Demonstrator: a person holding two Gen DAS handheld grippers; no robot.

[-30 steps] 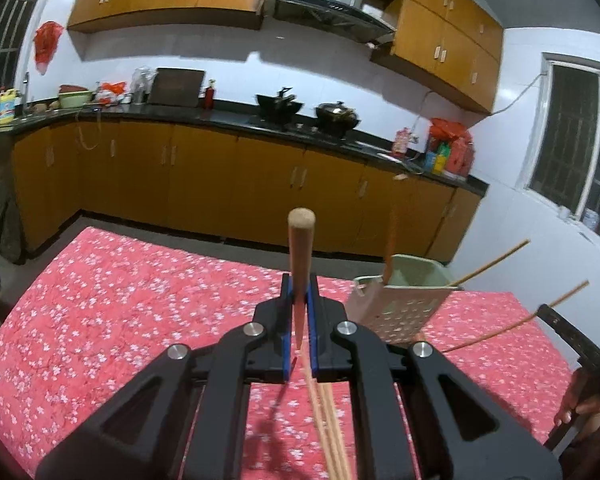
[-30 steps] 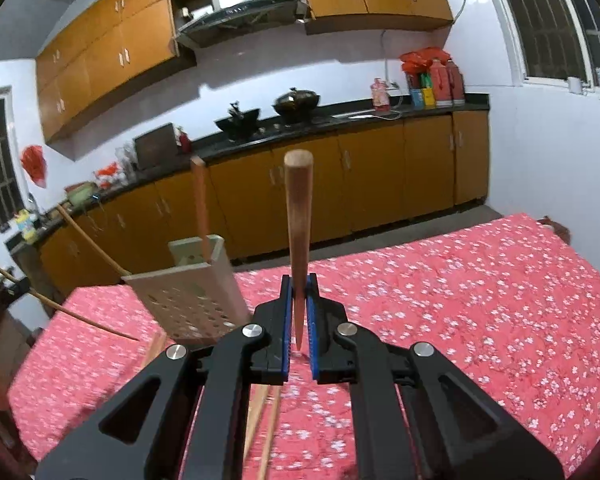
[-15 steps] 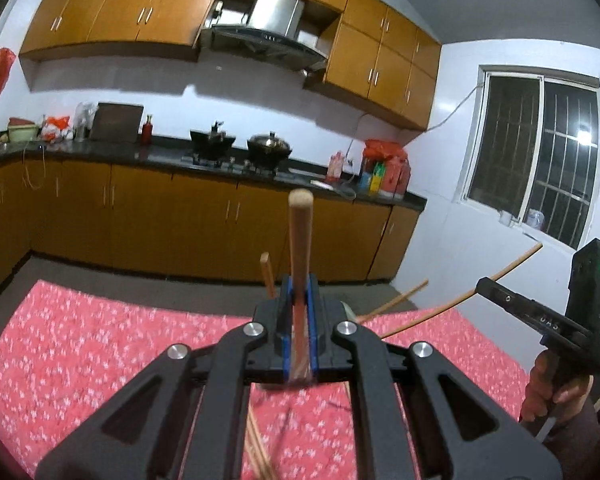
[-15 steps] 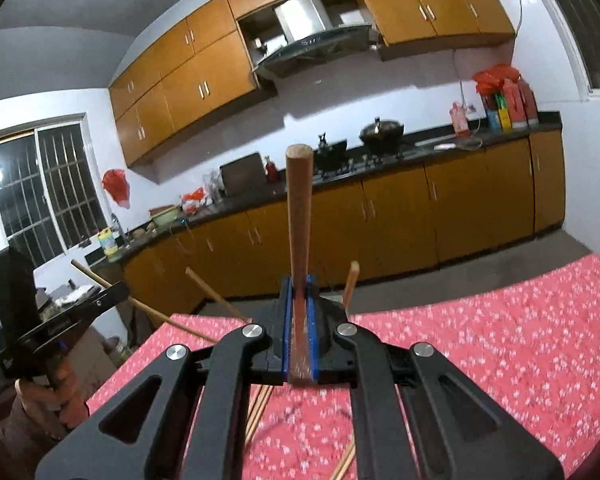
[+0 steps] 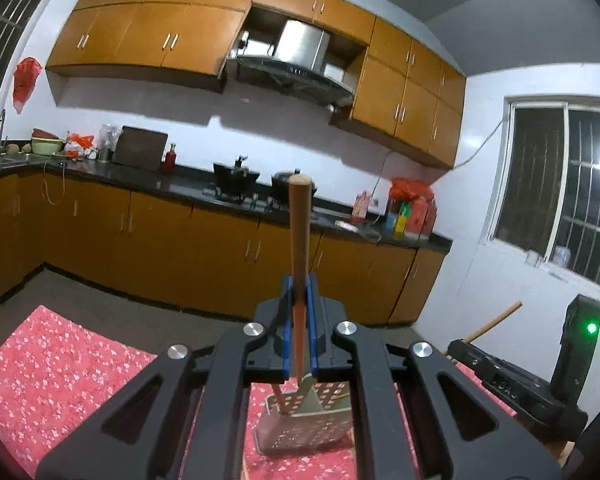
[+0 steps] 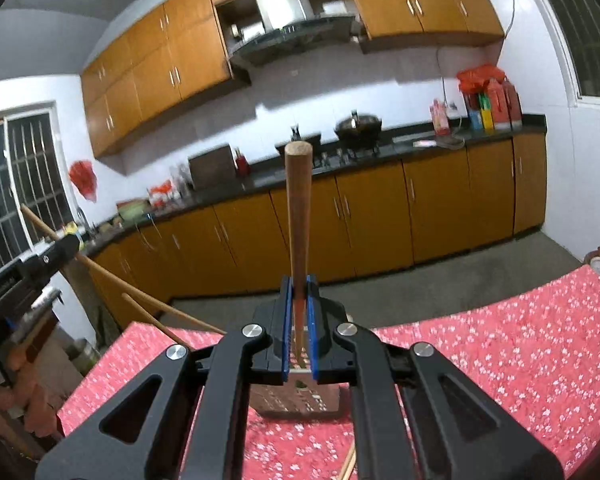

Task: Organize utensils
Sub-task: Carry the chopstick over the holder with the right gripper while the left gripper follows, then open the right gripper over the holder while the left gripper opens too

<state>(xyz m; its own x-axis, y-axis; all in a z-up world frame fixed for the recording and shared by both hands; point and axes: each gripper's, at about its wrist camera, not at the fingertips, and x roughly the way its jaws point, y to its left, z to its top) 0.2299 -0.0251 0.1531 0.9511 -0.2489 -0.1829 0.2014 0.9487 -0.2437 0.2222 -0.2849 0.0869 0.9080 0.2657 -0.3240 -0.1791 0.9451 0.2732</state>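
My left gripper (image 5: 299, 292) is shut on a wooden chopstick (image 5: 299, 236) that stands up between the blue pads. Its lower end reaches toward a pale perforated utensil holder (image 5: 304, 428) on the red floral tablecloth (image 5: 60, 384), just below the jaws. My right gripper (image 6: 299, 292) is shut on another wooden chopstick (image 6: 298, 216), held above the same holder (image 6: 296, 400). The left gripper with its chopsticks (image 6: 112, 276) shows at the left of the right wrist view. The right gripper's body (image 5: 532, 384) shows at the right of the left wrist view.
More chopsticks lie on the cloth near the holder (image 6: 348, 464). A kitchen counter with cabinets (image 5: 180, 232), stove and pots runs behind the table. The far table edge (image 6: 460, 320) borders grey floor.
Both grippers have risen and tilted, each keeping its chopstick. The holder has come to sit directly below the jaws in both views.
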